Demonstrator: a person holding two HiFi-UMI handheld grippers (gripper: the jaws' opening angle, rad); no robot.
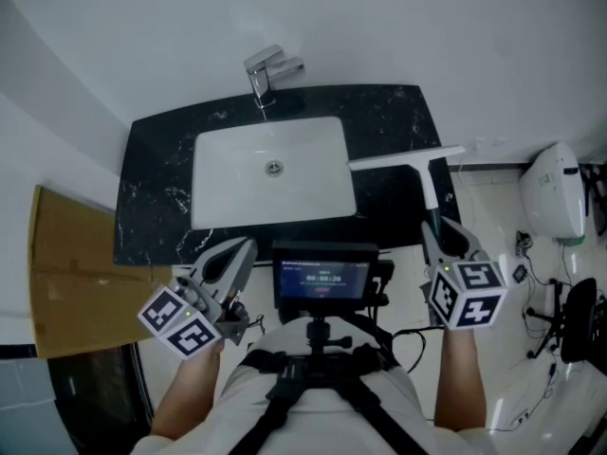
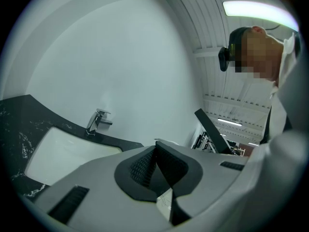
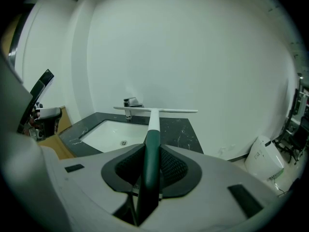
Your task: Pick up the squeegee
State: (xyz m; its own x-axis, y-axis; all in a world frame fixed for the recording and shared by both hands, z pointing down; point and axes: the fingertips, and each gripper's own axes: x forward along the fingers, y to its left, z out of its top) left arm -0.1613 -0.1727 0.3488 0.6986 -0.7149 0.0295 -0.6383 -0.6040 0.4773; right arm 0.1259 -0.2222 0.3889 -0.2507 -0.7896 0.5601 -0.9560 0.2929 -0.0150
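Squeegee (image 3: 153, 127) handle clamped between right gripper (image 3: 148, 164) fingers (image 3: 175, 167).

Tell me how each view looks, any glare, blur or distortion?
Head view: even light, sharp, little glare on the sink. Left gripper view: heavy fisheye, dark corners, ceiling light blown out. Right gripper view: fisheye too, squeegee handle soft up close.

White squeegee (image 1: 408, 157) with dark green handle (image 3: 152, 153); black, white-veined countertop (image 1: 156, 188); white sink (image 1: 237, 183)
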